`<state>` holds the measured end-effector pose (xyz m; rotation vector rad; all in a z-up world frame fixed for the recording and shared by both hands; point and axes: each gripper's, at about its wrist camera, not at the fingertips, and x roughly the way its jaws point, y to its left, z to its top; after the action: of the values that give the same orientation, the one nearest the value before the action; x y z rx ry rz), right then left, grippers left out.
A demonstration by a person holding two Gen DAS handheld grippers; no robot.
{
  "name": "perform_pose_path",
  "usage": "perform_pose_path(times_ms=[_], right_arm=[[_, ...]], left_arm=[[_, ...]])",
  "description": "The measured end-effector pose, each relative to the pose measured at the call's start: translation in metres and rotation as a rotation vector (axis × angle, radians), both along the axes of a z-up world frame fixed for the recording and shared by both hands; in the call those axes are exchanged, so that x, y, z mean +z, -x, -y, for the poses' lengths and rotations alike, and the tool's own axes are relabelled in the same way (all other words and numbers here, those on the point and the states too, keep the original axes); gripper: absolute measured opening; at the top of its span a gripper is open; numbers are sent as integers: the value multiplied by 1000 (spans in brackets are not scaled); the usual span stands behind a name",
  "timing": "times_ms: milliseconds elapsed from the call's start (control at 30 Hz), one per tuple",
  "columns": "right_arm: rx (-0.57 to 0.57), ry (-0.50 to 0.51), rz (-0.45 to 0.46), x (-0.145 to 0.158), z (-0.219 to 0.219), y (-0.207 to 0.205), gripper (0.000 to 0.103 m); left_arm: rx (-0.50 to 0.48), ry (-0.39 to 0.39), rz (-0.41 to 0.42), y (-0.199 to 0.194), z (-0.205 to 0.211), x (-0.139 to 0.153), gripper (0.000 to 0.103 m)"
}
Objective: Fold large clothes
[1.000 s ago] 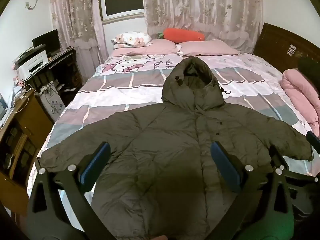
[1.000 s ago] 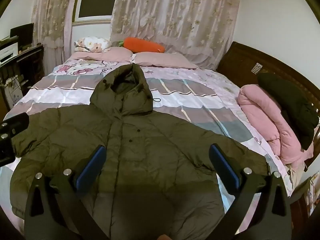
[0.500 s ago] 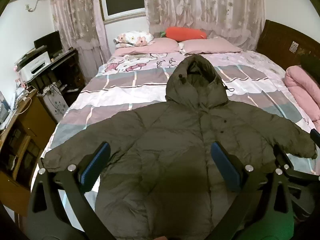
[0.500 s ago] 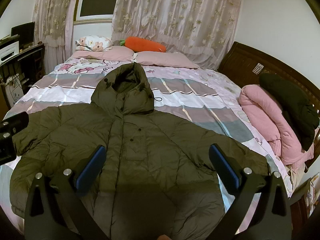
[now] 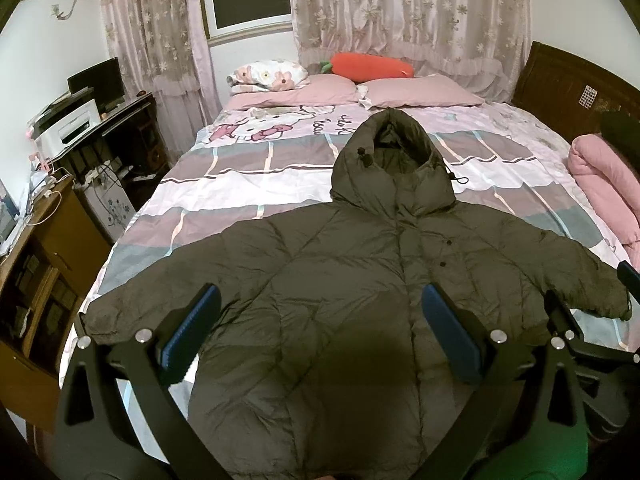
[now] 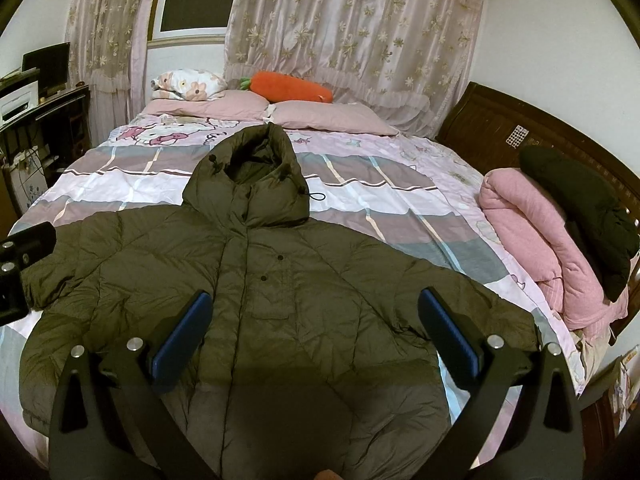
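I see my left tool (image 5: 320, 312) and right tool (image 6: 316, 312) both spread wide, holding nothing, above the olive-green hooded puffer jacket (image 5: 360, 280) lying flat mid-frame on the pink patterned bed (image 5: 248, 184).

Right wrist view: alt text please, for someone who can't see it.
An olive hooded puffer jacket lies spread flat, front up, sleeves out, on a bed with a pink patterned cover. The right gripper hovers over it, open and empty, blue-padded fingers wide apart. A rolled pink quilt sits at the right edge, pillows at the head.
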<state>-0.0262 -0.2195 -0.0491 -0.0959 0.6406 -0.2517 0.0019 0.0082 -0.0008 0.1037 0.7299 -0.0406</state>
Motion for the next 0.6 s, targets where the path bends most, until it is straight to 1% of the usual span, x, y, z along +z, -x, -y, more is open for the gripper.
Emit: perform_pose_path(times_ms=[600], right_arm=[[0, 0, -4, -3, -1, -2, 102]], left_arm=[[0, 3, -2, 0, -2, -1, 101]])
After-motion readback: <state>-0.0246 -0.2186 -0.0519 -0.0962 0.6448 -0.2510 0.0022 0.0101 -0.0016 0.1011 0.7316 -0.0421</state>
